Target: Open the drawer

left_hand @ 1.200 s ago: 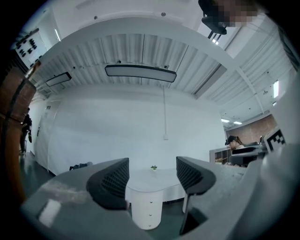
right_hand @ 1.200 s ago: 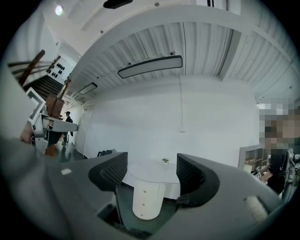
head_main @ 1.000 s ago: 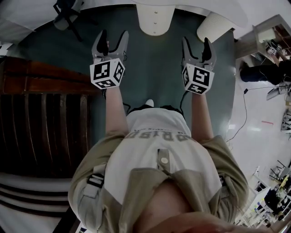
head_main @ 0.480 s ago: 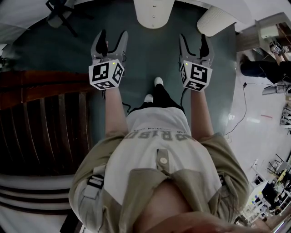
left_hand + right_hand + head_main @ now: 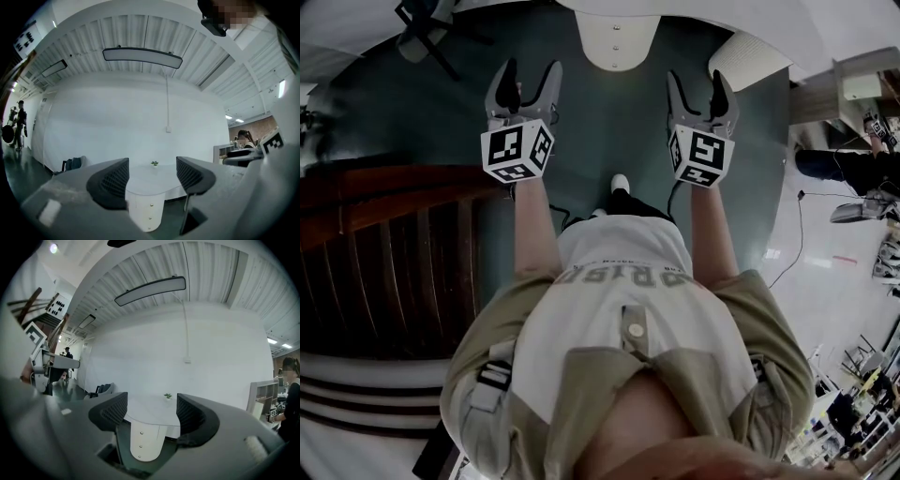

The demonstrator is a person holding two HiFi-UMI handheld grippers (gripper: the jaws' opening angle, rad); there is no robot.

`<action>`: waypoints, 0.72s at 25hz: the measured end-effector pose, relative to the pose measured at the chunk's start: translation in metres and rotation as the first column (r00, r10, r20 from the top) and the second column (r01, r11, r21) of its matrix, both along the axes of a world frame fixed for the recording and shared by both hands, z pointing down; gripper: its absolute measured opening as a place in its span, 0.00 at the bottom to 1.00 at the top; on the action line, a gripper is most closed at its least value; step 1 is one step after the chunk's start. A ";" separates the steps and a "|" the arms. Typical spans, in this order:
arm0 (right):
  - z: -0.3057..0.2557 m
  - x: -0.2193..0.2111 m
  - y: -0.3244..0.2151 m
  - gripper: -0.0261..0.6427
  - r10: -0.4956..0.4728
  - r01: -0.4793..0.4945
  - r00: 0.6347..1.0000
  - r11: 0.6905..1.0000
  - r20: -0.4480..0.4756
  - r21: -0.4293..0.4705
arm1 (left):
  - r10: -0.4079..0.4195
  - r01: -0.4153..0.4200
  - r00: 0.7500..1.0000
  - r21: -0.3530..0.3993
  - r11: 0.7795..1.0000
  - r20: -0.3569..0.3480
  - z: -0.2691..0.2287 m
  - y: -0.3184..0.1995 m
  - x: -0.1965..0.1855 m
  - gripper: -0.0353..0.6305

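The left hand-held gripper (image 5: pixel 531 73) hung above the dark floor (image 5: pixel 609 131), jaws spread with nothing between them. Ahead, between both grippers and well apart from them, the white drawer unit (image 5: pixel 617 39) stood shut under the table (image 5: pixel 149 180). The right hand-held gripper (image 5: pixel 697 82) was likewise spread and empty.

The white drawer unit (image 5: pixel 617 39) is running off the head view's top edge; in the left gripper view its foot is sitting behind the body of the left gripper (image 5: pixel 151 174). Whether any drawer is standing ajar is not readable (only its knobs (image 5: pixel 151 205) are showing). The dark wooden structure (image 5: pixel 389 253) is running off the left edge. The person's torso (image 5: pixel 619 319) is covering all below the waist bar one shoe (image 5: pixel 620 182). The plant (image 5: pixel 154 163) on the surface (image 5: pixel 146 180) is appearing too small to identify.
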State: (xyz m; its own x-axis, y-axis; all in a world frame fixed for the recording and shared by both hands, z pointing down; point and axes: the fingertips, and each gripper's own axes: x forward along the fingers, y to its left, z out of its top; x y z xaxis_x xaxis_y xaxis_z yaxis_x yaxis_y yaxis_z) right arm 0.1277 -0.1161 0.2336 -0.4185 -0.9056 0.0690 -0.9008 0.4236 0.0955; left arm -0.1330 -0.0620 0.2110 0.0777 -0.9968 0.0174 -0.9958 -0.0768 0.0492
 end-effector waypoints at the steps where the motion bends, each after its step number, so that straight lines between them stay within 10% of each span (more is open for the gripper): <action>1: 0.000 0.002 -0.006 0.51 -0.003 0.003 1.000 1.000 0.001 0.001 | -0.002 0.002 1.000 0.000 1.000 0.001 0.000 -0.005 0.003 0.53; 18: 0.044 -0.028 -0.074 0.51 -0.069 0.070 0.998 0.994 0.014 -0.080 | -0.048 0.049 0.999 -0.028 0.998 0.018 0.015 -0.054 -0.003 0.53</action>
State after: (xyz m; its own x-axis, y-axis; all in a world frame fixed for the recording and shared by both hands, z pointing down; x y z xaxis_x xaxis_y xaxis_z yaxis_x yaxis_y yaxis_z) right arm 0.0997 -0.1899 0.2781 -0.4811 -0.8662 0.1350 -0.8699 0.4907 0.0489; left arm -0.1364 -0.1164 0.2263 0.0286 -0.9985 0.0467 -0.9991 -0.0271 0.0337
